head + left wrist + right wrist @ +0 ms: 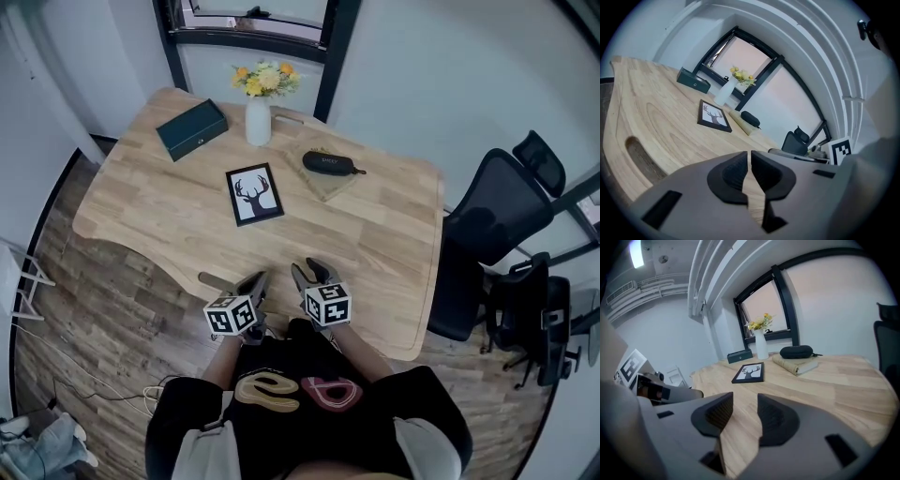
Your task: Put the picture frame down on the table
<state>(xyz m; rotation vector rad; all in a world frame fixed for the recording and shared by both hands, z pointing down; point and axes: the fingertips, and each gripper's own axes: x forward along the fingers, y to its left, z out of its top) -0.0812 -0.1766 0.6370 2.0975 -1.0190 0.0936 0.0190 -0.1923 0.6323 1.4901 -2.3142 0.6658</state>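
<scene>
A black picture frame (254,195) with a deer print lies flat near the middle of the wooden table (169,211). It also shows in the left gripper view, picture frame (714,116), and in the right gripper view, picture frame (749,372). Both grippers hang over the table's near edge, well short of the frame. The left gripper (258,284) (750,169) is shut with nothing between its pads. The right gripper (307,274) (744,414) stands partly open and empty.
Behind the frame stand a white vase of yellow flowers (258,108) and a dark green box (191,129). A black case on a tan book (330,167) lies to the frame's right. A black office chair (497,220) stands beside the table's right edge.
</scene>
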